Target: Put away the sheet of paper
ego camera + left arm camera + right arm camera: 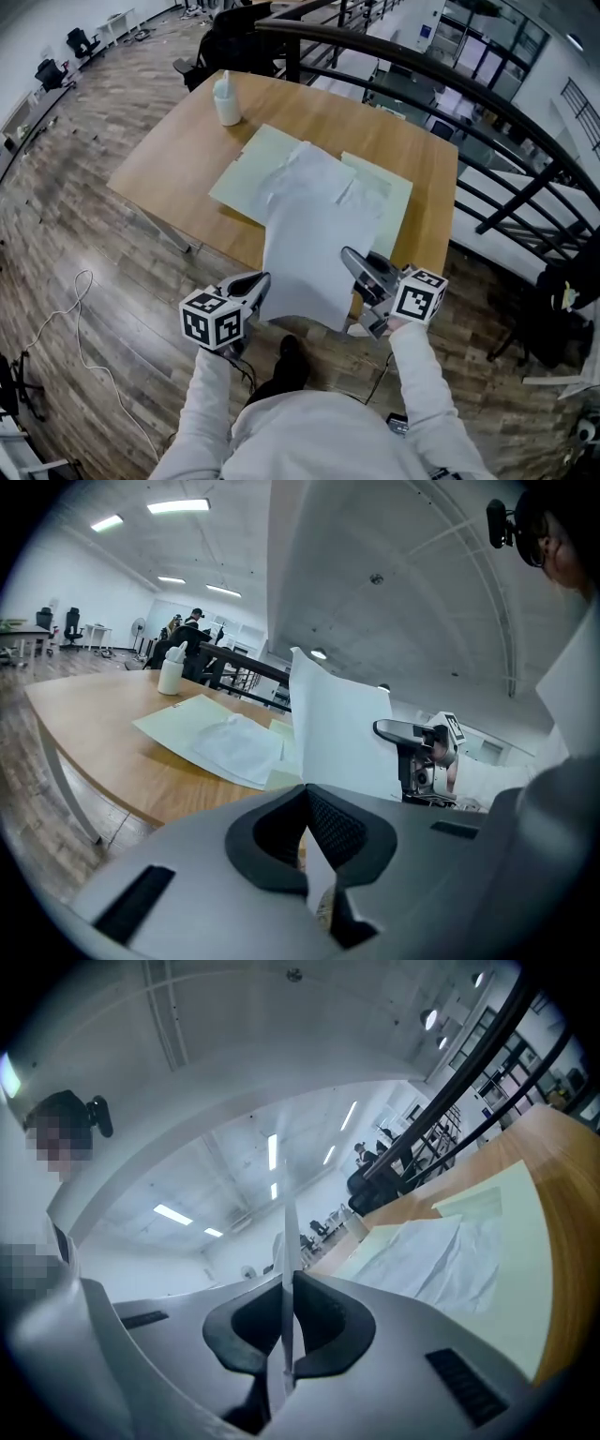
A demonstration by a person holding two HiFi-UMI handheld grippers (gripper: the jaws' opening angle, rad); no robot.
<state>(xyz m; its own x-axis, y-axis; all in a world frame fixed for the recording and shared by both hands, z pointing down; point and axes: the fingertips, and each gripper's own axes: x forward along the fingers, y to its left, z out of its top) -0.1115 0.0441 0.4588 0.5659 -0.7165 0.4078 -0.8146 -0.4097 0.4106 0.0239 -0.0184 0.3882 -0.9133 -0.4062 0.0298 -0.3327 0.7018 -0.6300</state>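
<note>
A large creased white sheet of paper [314, 225] lies with its far part on a pale green folder [246, 169] on the wooden table [169, 159]. Its near part hangs past the table's front edge. My left gripper [262, 281] is shut on the sheet's near left corner. My right gripper [349, 258] is shut on the near right edge. In the left gripper view the sheet [337, 733] rises out of the closed left gripper [314, 855]. In the right gripper view the sheet [286, 1269] stands edge-on in the right gripper [286, 1354].
A white bottle [226, 99] stands at the table's far left corner. A black railing [422, 66] curves behind and to the right of the table. A thin cable [84, 309] lies on the wooden floor at the left.
</note>
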